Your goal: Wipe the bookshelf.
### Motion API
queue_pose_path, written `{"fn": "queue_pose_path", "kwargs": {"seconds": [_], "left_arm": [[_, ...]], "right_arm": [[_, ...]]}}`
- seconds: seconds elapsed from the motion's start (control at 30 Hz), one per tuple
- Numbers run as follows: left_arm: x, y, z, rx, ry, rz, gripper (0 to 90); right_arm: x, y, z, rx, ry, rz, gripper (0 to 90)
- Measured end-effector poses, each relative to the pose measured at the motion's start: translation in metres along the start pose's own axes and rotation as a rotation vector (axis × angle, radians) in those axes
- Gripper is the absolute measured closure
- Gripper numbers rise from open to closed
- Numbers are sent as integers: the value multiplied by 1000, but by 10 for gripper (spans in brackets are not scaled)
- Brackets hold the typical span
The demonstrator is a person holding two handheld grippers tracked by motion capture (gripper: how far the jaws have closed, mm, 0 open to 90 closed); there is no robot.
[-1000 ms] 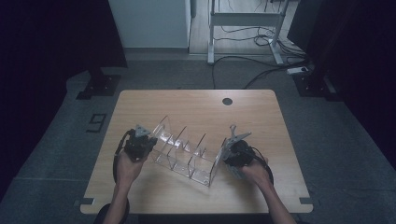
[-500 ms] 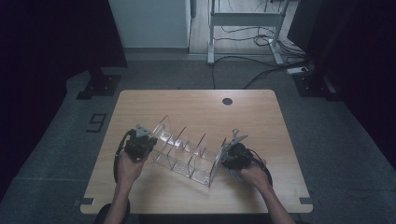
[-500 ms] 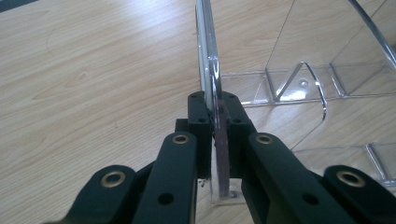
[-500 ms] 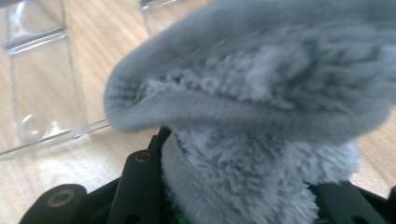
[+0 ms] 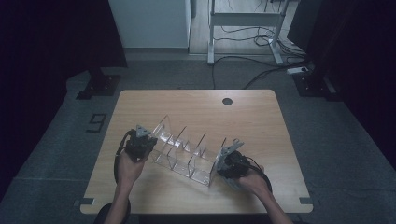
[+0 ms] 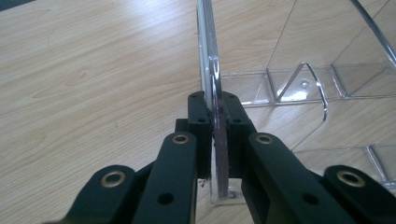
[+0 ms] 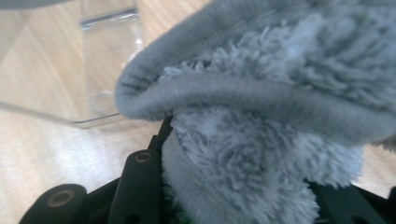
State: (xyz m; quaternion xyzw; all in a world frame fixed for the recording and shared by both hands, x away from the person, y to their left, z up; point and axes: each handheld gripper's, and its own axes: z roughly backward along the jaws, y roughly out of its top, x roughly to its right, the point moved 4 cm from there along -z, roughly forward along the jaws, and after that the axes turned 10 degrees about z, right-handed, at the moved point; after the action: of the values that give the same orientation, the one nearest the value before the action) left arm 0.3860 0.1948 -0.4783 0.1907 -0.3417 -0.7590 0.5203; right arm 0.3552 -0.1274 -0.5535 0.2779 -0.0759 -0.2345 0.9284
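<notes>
A clear acrylic organizer (image 5: 187, 156) with several dividers lies slantwise on the wooden table (image 5: 261, 121). My left gripper (image 5: 141, 142) is at its left end, shut on the thin clear end wall (image 6: 208, 46), which stands upright between the pads of the gripper (image 6: 217, 109). My right gripper (image 5: 229, 163) is against the organizer's right end. In the right gripper view it (image 7: 238, 186) is shut on a fluffy grey cloth (image 7: 261, 116) that bulges over the jaws and hides their tips. A clear edge of the organizer (image 7: 109, 60) shows just beyond the cloth.
A round cable hole (image 5: 227, 101) sits near the table's far edge. Beyond the table are a metal desk frame (image 5: 245, 28) and floor cables (image 5: 261, 65). Bare wood surrounds the organizer on the far and right sides.
My right hand with the cloth has slid a little toward the near edge along the organizer's right end. The left hand and the organizer have stayed put.
</notes>
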Motion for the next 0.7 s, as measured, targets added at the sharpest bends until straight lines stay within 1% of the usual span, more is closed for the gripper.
{"fn": "queue_pose_path", "kwargs": {"seconds": [0.23,0.3,0.33,0.37,0.47,0.6,0.7], "left_arm": [[1,0,-1,5,9,4,855],[1,0,-1,4,10,3,854],[1,0,-1,4,10,3,853],[1,0,-1,3,9,1,853],[2,0,-1,2,11,1,851],[2,0,-2,-1,15,1,851],[3,0,-2,-2,21,3,849]], "right_arm": [[-19,-1,2,9,44,23,594],[-25,-1,2,9,48,33,593],[-30,-1,3,11,61,39,593],[-30,-1,3,11,61,39,593],[-38,-2,4,12,75,48,592],[-49,-2,6,18,104,59,592],[-59,-1,7,17,113,69,592]]}}
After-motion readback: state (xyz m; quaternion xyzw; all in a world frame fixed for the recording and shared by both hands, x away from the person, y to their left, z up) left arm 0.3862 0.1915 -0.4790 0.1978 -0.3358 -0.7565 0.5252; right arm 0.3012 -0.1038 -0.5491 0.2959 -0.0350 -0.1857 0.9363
